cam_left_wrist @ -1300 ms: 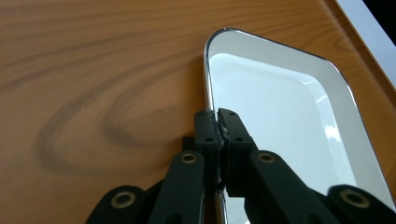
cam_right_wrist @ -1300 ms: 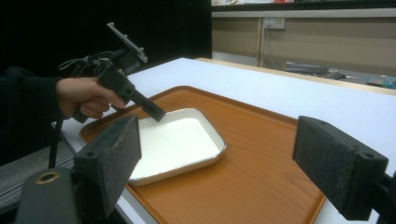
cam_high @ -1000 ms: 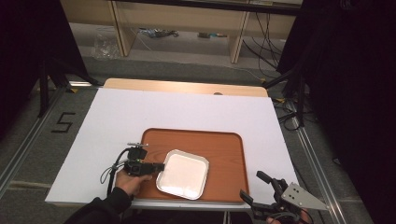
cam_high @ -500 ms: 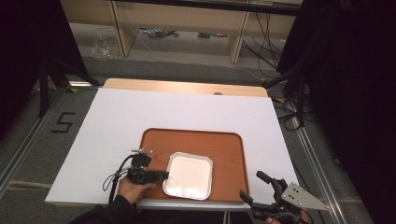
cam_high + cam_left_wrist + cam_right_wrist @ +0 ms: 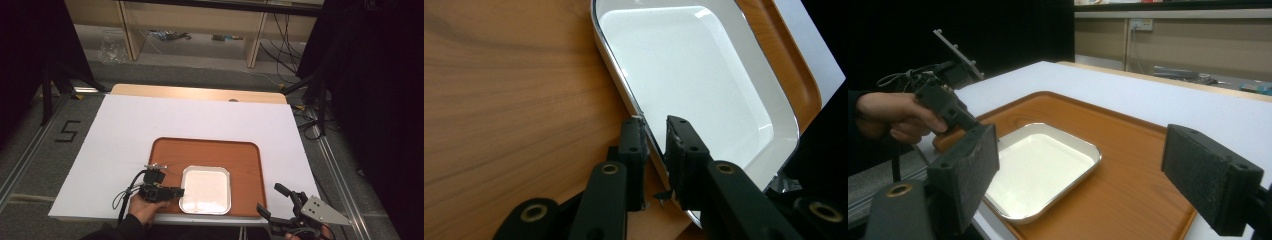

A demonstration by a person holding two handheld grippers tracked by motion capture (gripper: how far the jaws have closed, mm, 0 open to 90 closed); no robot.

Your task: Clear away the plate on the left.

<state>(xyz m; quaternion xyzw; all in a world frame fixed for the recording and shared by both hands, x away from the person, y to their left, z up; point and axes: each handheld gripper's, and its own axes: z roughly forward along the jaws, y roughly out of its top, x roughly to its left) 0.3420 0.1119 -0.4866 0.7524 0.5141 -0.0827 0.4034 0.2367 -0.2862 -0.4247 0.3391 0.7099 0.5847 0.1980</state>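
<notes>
**Letting go of the dish rim cleanly**

High view: the shallow white square metal dish (image 5: 205,189) lies on the near part of the brown wooden tray (image 5: 240,155), on the white desk (image 5: 125,125). The left tool (image 5: 176,192) is at its left rim.

Left gripper view: the jaws straddle the rim and have just been opening, with gaps showing beside the pads (image 5: 678,145). Best to widen further, then back straight off so the dish stays put.

Right gripper view: the right tool (image 5: 1083,165) gapes wide, empty, near right.

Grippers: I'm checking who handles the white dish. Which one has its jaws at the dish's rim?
The left gripper: its jaws straddle the white dish rim. The right gripper hangs open off the table edge.

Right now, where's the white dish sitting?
In the high view the white dish lies flat on the wooden tray, at its near edge, with the left tool at its left rim.
</notes>
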